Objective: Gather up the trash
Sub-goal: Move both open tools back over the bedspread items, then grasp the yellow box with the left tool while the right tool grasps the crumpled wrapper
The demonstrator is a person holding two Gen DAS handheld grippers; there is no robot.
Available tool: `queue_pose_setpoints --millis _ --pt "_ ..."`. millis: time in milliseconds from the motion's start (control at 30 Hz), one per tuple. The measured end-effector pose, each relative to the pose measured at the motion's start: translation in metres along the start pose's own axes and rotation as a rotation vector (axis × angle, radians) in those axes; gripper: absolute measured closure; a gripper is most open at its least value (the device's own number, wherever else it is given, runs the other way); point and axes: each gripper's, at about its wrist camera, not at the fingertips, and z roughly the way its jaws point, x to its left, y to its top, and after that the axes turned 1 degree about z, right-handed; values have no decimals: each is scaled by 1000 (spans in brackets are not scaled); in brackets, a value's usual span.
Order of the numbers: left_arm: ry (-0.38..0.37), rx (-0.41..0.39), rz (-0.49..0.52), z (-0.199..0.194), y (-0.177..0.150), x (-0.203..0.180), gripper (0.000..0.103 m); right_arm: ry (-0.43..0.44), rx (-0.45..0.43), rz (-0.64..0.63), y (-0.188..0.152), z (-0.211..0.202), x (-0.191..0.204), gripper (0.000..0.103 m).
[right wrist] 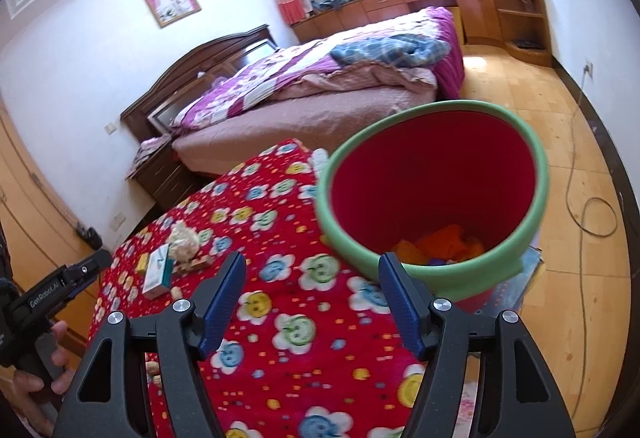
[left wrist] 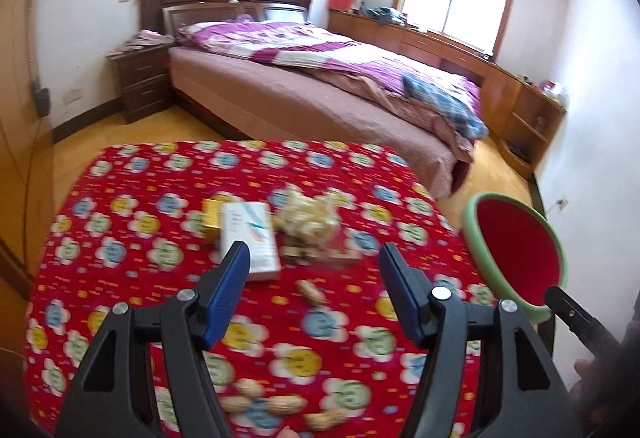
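On the red flowered tablecloth (left wrist: 132, 238) lie a white carton (left wrist: 250, 238), a small yellow box (left wrist: 211, 218), a crumpled cream wrapper (left wrist: 310, 215) over a flat red-and-tan packet (left wrist: 320, 258), and several peanuts (left wrist: 312, 292). My left gripper (left wrist: 314, 258) hovers open above them, nothing between its blue pads. A red bin with a green rim (right wrist: 436, 193) stands just past the table's right edge, with orange scraps at its bottom. My right gripper (right wrist: 312, 266) is open beside the bin's near rim and holds nothing. The same litter (right wrist: 176, 258) shows small in the right wrist view.
A bed with purple bedding (left wrist: 320, 77) stands beyond the table, a dark nightstand (left wrist: 142, 81) to its left. Wooden cabinets (left wrist: 460, 53) run under the window. A cable (right wrist: 576, 173) trails over the wooden floor right of the bin. A hand (right wrist: 44, 370) holds the left gripper's handle.
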Motion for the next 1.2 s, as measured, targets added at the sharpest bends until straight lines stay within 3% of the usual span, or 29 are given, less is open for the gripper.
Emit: queue_pose_setpoints --millis 400,733,1200 --pt "143 -3 -58 5 10 86 36 31 47 -101 -10 29 58 27" --pt "139 21 -84 33 12 111 36 27 46 -131 -3 63 82 27" --pt "87 41 -150 87 29 121 36 16 19 -199 38 134 122 27"
